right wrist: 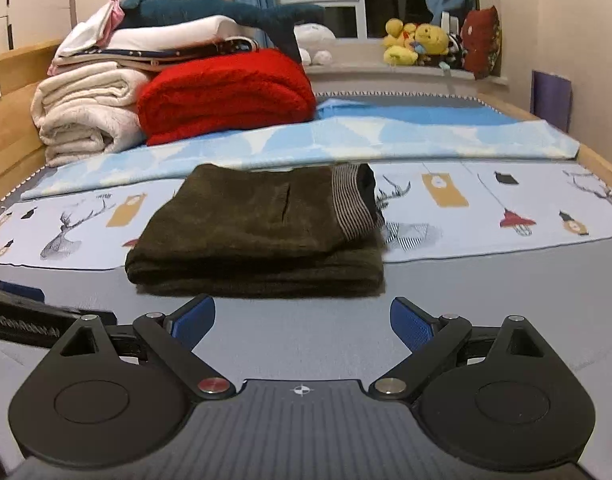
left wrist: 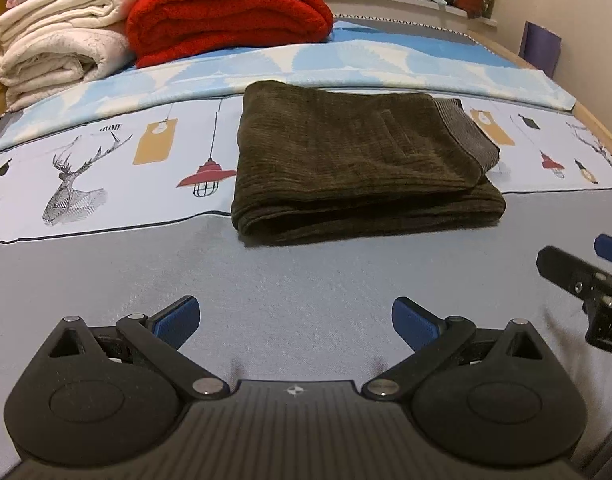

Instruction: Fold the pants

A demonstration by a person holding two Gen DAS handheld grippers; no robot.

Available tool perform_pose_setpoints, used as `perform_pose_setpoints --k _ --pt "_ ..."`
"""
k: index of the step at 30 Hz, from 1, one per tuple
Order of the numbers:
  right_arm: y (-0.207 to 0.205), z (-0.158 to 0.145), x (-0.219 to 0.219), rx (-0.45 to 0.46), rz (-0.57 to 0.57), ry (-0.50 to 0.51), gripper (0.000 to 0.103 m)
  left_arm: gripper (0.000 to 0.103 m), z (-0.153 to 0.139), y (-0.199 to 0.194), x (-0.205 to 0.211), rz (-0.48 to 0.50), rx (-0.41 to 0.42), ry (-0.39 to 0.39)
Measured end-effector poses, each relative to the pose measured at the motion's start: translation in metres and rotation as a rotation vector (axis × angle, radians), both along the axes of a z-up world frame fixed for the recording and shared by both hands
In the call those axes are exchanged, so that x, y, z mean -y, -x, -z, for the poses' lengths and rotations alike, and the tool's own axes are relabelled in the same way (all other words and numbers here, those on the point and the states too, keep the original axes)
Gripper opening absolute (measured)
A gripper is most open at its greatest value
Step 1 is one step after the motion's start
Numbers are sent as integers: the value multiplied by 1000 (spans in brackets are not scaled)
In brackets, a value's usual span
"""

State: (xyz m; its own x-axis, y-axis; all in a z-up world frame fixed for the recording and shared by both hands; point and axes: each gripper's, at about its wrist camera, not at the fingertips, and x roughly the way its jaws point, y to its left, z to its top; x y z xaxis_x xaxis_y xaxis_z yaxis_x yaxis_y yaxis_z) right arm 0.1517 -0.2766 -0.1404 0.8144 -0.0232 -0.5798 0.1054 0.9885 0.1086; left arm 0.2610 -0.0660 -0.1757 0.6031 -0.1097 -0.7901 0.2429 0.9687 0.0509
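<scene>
folded brown corduroy pants (left wrist: 357, 160) lie on the bed (left wrist: 266, 280), nothing between them and me.
my left gripper (left wrist: 294, 320) and right gripper (right wrist: 302, 320) hover with jaws wide, empty; red blanket (left wrist: 226, 12) and cream blankets (left wrist: 58, 40) stacked behind.

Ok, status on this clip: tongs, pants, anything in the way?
Left tongs open, empty. Right tongs open, empty. Pants folded into a flat stack on the bed, untouched. Nothing between tongs and pants.

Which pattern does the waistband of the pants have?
Fine stripes on the waistband, clearest in the right wrist view.
</scene>
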Motion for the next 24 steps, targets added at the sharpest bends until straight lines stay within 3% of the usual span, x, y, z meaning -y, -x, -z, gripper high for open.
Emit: perform_pose_setpoints --k 24 --pt "0 3 -8 1 -15 31 95 102 6 -5 -4 -26 -35 11"
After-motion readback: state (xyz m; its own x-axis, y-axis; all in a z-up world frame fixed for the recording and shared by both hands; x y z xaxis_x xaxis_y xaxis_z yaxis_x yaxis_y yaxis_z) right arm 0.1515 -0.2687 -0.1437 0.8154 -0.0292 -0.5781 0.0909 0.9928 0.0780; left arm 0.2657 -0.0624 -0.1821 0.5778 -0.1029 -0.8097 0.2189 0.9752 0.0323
